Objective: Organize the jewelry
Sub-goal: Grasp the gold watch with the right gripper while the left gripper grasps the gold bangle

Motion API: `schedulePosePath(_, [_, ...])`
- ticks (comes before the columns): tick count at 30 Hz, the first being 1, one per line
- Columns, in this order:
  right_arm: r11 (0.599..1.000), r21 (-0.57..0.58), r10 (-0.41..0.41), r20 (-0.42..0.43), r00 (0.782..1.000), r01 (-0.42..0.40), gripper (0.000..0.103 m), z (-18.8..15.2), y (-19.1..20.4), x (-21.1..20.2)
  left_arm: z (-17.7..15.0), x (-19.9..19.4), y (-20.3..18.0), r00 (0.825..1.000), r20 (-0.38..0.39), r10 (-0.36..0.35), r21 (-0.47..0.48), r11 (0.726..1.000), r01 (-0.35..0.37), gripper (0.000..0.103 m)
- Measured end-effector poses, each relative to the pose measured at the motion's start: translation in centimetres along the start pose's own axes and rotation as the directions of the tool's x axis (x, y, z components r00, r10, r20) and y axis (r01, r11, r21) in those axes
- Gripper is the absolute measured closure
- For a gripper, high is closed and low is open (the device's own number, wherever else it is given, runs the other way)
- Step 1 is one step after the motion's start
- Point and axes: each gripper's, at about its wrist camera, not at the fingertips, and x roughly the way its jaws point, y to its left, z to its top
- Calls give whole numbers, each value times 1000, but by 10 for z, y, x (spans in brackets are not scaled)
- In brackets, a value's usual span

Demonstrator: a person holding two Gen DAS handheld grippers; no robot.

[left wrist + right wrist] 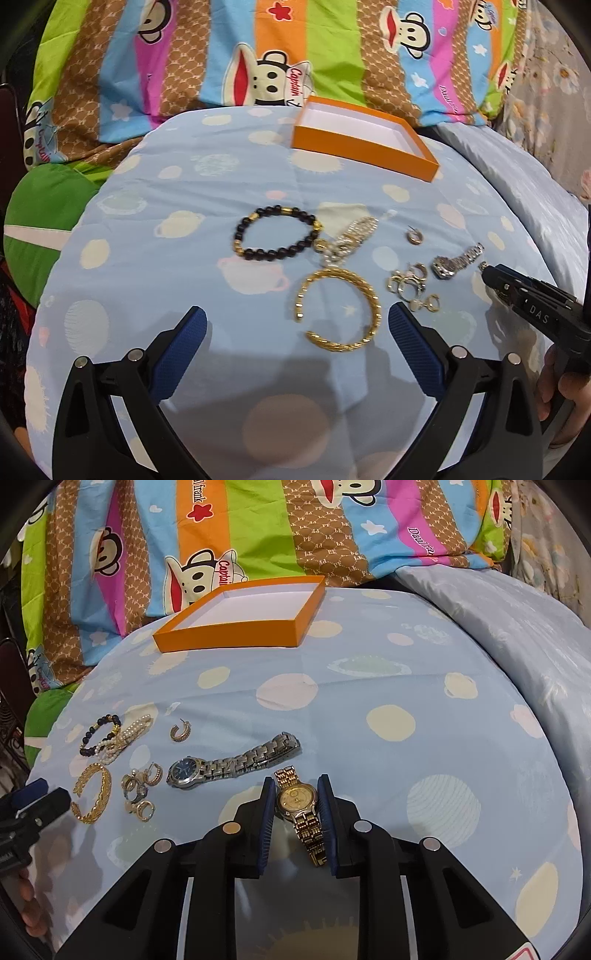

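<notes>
An empty orange box [364, 146] [236, 633] sits at the far side of the blue bedspread. My right gripper [295, 794] has its jaws closed against both sides of a gold watch [297, 799]; the watch still rests on the cloth. A silver watch [229, 764] [456, 260] lies just left of it. My left gripper [295, 325] is open, its blue pads either side of a gold cuff bangle [341, 310] [92, 792]. A black bead bracelet [277, 234], a pearl bracelet [351, 238], a lone hoop earring [180, 732] and a cluster of rings and earrings [412, 286] [142, 788] lie nearby.
A colourful cartoon-print quilt [258, 55] is bunched up behind the box. A pale blue pillow [517, 602] lies to the right, a green cushion [44, 218] to the left. The right gripper's body [535, 306] shows at the left view's right edge.
</notes>
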Motion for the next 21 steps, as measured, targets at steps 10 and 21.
schedulePosePath(10, [999,32,35,5,999,-35,81,-11,-2,-10,0,18,-15,999,-39,30,23,999,-30,7])
schedulePosePath(21, [997,51,59,15,998,-59,81,-19,1,-19,-4,15,-20,999,-31,-8,55,998,10,49])
